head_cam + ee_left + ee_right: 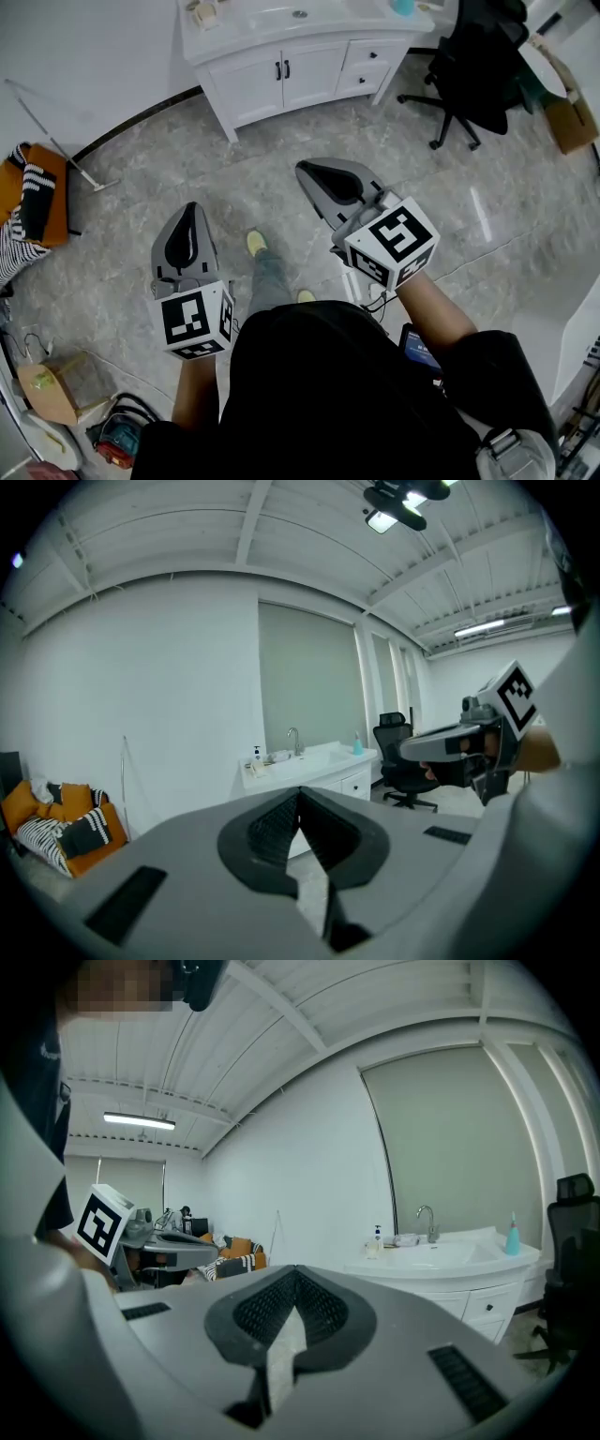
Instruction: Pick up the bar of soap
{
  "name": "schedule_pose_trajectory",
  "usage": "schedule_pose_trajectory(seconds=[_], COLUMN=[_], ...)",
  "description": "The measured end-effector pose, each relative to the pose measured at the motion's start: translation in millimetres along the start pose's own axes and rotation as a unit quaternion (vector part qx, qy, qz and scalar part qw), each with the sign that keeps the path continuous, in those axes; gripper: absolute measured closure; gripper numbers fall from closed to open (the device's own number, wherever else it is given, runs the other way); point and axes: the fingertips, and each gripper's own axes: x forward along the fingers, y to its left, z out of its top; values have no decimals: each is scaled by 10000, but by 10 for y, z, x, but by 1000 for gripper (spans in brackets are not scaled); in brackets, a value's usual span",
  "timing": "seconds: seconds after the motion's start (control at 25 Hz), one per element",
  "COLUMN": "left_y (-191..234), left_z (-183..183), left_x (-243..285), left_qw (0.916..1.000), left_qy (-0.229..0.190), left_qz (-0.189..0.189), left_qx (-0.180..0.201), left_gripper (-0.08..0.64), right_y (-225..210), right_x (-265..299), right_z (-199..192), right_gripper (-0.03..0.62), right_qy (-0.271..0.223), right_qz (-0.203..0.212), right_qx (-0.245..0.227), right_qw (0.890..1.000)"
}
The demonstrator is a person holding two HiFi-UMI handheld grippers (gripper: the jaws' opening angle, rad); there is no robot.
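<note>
Jaws together on nothing at left gripper (300, 797) and right gripper (295, 1277) (tips touching). Well ahead of both, sink (450, 1258); ahead-right of right gripper, chair (478, 66).

My right gripper (295, 1274) fills the lower frame, jaws pressed together with nothing between. At middle right I see a white vanity (441, 1262), its faucet (427, 1220), a teal bottle (513, 1236).
</note>
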Motion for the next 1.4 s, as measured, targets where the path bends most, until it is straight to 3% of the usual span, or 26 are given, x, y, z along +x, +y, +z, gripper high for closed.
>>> schedule_pose_trajectory(seconds=[0.72, 1.4], left_y=[975, 2016], left_z=[185, 148], left_x=[1169, 1941], left_qw=[9987, 9981], left_qy=[73, 73], left_qz=[-505, -524], left_qx=[-64, -328], left_gripper=[551, 551], right_y=[-465, -622], right_x=[1475, 2759], right_z=[407, 587], right_gripper=[584, 584], right_qy=[84, 273], right_qz=[-81, -1], right_qx=[80, -47], right_qw=[9999, 9996])
